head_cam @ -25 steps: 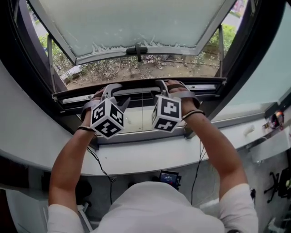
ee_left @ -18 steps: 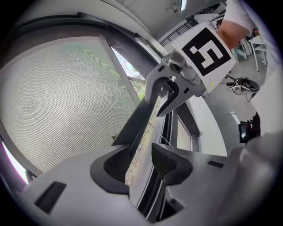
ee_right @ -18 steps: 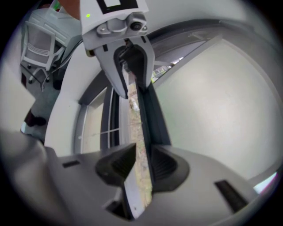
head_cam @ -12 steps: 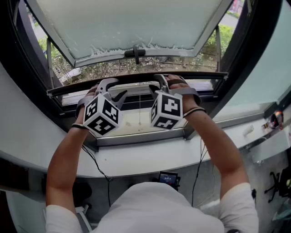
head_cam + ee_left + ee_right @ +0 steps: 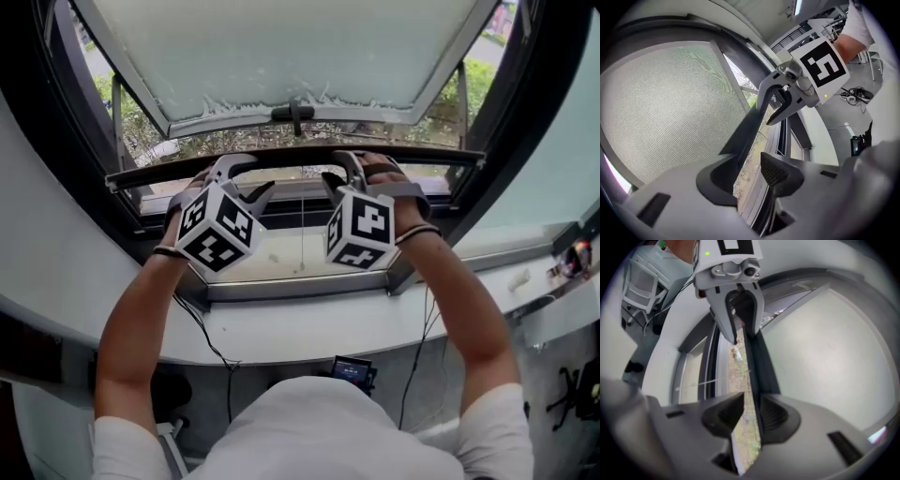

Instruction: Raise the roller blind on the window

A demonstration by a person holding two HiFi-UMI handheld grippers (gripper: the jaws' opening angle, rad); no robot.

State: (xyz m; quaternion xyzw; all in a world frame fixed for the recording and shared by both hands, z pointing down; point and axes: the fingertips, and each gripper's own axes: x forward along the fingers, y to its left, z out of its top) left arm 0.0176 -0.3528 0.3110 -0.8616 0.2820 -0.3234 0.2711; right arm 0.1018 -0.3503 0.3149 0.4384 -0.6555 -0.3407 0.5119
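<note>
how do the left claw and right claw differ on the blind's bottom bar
The left claw straddles the bottom bar left of its middle; the right claw straddles it right of the middle. The left cube looks turned like a diamond; the right cube sits squarer. Shared: both claws stand open, the bar between their jaws with a gap beside it.

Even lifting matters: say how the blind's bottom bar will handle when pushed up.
Probably stiff: the bottom bar runs straight from left gripper to right gripper. It may slip: the right jaws stand apart around it.
</note>
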